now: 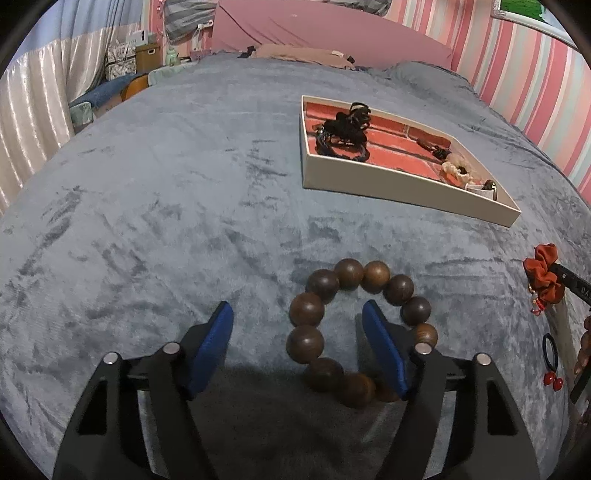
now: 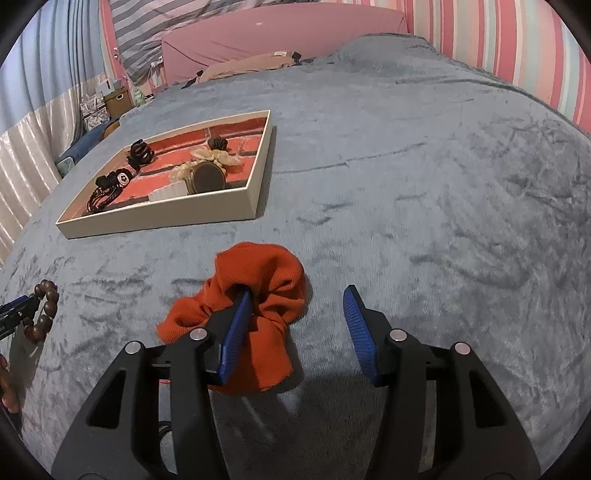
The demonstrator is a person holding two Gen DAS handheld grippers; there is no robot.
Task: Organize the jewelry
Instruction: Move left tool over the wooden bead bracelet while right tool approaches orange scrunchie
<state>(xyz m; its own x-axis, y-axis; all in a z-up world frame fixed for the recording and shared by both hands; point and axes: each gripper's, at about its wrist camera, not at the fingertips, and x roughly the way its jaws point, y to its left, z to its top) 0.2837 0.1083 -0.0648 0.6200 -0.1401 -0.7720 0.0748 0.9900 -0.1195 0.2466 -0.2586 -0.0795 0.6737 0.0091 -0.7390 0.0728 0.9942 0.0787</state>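
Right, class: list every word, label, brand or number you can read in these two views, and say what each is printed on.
"DA": white letters, cut off by the picture's edge, on a black finger of the right gripper, seen in the left wrist view.
Nothing else in either view carries readable text.

Bed [image 1: 147,184] covered with a grey-blue plush blanket [image 2: 424,177], nap brushed into darker streaks. Lying directly on it: a cream tray [image 1: 388,184] with red lining, a ring of large brown wooden beads [image 1: 314,339] nearer the camera, an orange scrunchie [image 2: 266,273], crumpled, and a black hair tie with red beads [image 1: 552,369] at the right edge of the left wrist view. Pink pillow [image 1: 314,33] at the far end
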